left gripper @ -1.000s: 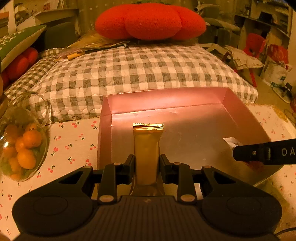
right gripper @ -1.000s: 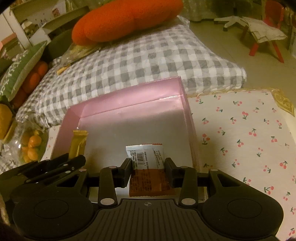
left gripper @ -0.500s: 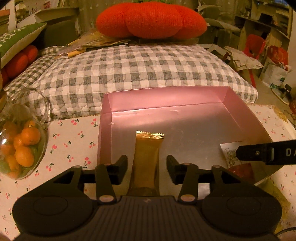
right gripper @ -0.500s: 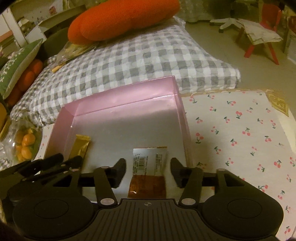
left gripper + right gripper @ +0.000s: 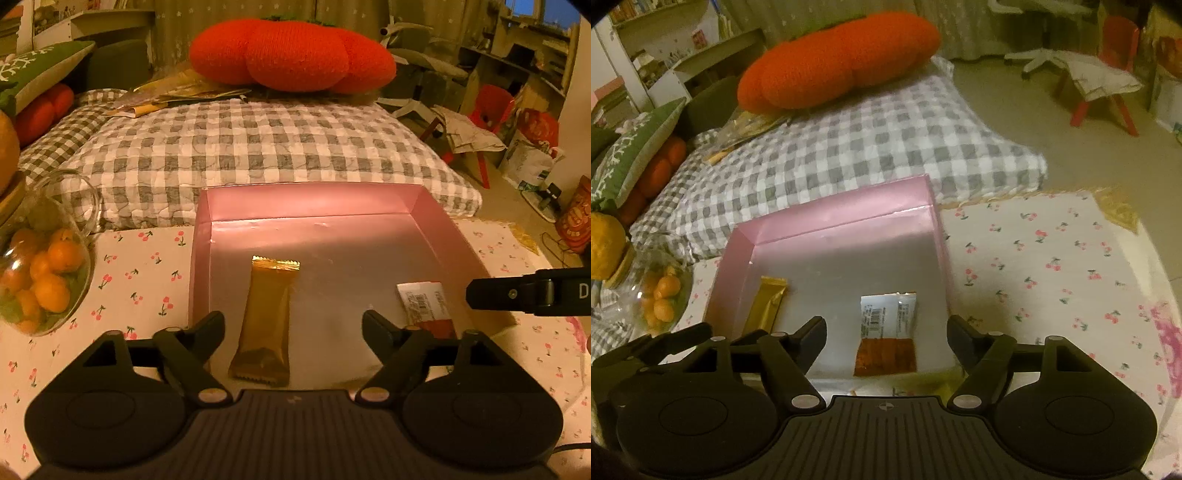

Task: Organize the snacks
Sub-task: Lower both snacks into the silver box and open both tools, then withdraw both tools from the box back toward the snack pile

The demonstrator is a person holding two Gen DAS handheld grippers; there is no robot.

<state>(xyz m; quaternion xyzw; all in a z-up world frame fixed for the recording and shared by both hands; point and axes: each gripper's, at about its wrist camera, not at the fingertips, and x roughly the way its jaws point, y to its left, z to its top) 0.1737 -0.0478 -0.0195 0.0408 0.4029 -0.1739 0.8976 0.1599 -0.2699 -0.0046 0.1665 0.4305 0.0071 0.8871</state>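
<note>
Two snack packets are being left lying flat in the pink box as both grippers are being opened above them.

In the left wrist view, the left gripper (image 5: 293,326) is being held with its jaws spread wide, having just been opening; the gold snack bar (image 5: 266,317) is seen between them, untouched, lying on the floor of the pink box (image 5: 314,199) toward 7 o'clock, while the white-and-red packet (image 5: 424,304) is lying toward 4 o'clock, with a glass bowl of oranges (image 5: 40,273) at 9 o'clock outside the box. In the right wrist view, the right gripper (image 5: 886,332) is likewise being shown with jaws parted, just opened, and the white-and-red packet (image 5: 888,328) is lying free between them at the box's 6 o'clock edge; the gold snack bar (image 5: 766,304) is lying at 8 o'clock, just beside the left wall.
</note>
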